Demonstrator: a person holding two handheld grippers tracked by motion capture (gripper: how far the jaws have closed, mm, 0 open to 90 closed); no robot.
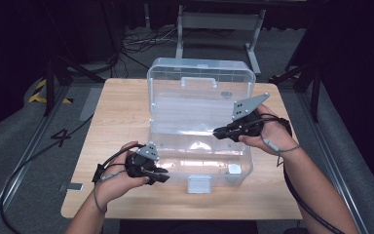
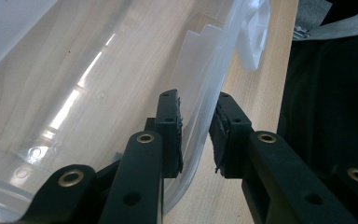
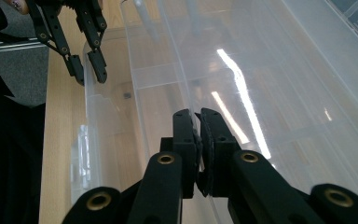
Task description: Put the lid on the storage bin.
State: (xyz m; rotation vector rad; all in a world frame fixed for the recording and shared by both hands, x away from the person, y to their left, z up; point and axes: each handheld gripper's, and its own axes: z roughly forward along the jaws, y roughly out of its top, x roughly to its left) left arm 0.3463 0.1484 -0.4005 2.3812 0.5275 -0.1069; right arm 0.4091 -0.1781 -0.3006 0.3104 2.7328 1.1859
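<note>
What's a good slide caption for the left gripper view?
Left tool straddling the front wall of the open clear plastic box on the wooden table, pads either side of the wall.

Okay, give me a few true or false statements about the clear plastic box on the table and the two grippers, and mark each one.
1. The clear plastic box has its lid standing open. True.
2. The left gripper has the box's front wall between its jaws. True.
3. The right gripper is wide open above the table. False: its jaws are nearly together on a thin clear wall inside the box.
4. The box sits on a metal table. False: the tabletop is light wood.
5. A white latch hangs at the front of the box. True.
</note>
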